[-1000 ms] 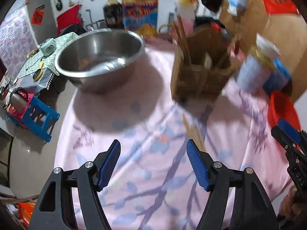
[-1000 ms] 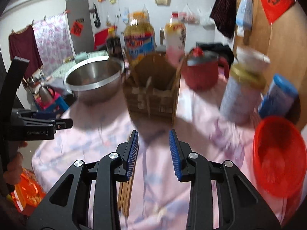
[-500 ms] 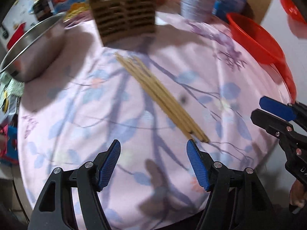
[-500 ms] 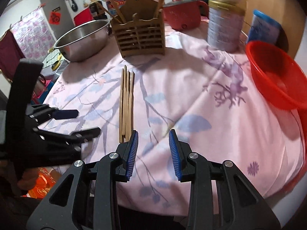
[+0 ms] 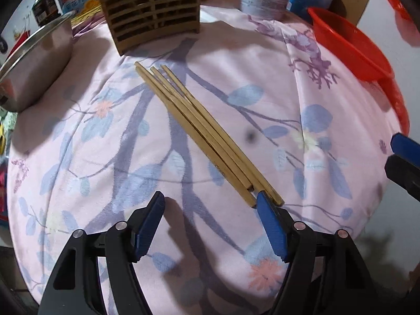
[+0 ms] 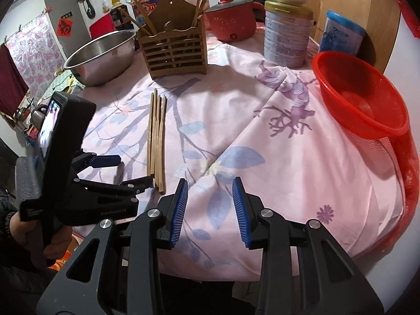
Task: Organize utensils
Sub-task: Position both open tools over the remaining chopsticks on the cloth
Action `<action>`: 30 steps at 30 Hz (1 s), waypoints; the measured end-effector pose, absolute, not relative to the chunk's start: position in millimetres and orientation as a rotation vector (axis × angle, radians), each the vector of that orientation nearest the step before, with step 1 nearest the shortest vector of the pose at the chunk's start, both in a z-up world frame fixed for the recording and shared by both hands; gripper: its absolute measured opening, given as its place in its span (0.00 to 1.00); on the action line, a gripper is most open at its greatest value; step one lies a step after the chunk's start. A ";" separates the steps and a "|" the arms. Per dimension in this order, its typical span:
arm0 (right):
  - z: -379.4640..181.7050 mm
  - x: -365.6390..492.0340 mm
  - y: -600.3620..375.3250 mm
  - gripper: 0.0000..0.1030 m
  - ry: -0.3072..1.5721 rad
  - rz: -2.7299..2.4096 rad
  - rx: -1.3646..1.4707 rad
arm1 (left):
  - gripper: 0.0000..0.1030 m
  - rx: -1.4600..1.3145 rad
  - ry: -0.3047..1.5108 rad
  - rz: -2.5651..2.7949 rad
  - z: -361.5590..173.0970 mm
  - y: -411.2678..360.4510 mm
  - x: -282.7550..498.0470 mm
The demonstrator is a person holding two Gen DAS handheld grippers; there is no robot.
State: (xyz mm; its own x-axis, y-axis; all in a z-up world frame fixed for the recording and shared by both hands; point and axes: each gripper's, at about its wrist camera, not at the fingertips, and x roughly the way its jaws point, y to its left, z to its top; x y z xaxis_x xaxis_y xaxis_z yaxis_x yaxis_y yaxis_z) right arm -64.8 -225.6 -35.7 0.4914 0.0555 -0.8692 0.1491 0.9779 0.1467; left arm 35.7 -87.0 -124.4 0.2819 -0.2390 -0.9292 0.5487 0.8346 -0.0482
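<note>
On the pink floral cloth covering the worktop (image 6: 302, 141), the chopsticks (image 5: 207, 134) lie bundled in front of the wooden holder (image 6: 174, 50), steel bowl (image 6: 102, 55) beside it. Left tool (image 5: 210, 207) gapes wide near their ends, right tool (image 6: 210, 199) half open, both empty.

My left gripper (image 5: 210, 202) tips steeply down over the tablecloth (image 5: 105, 131), jaws spread wide with nothing between them, its right fingertip (image 5: 263, 202) just at the near edge of that cloth's middle. My right gripper (image 6: 210, 186) hangs beside it, also angled down over the cloth, jaws partly apart and empty. A hand (image 6: 39, 239) grips the left handle.
</note>
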 end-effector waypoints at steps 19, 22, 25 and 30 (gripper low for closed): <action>-54.6 -54.5 -213.7 0.35 1.107 -0.001 0.228 | 0.70 0.275 1.160 -0.508 -112.9 -64.5 33.2; -51.4 -60.4 -224.4 0.36 1.103 -0.034 0.232 | 0.70 0.307 1.156 -0.543 -121.0 -82.5 29.4; -51.3 -62.2 -231.6 0.36 1.096 -0.048 0.255 | 0.71 0.317 1.149 -0.548 -126.3 -88.0 28.7; -60.1 -56.8 -227.9 0.36 1.109 -0.009 0.291 | 0.73 0.326 1.135 -0.450 -130.1 -71.9 37.8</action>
State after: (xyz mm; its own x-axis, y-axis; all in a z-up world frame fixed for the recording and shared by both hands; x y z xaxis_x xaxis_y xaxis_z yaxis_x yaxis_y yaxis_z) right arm -56.8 -227.9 -60.1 0.4497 0.1370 -0.8826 0.1519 0.9620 0.2267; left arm 37.8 -71.8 -130.1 0.3486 -0.1777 -0.9203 0.5013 0.8650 0.0229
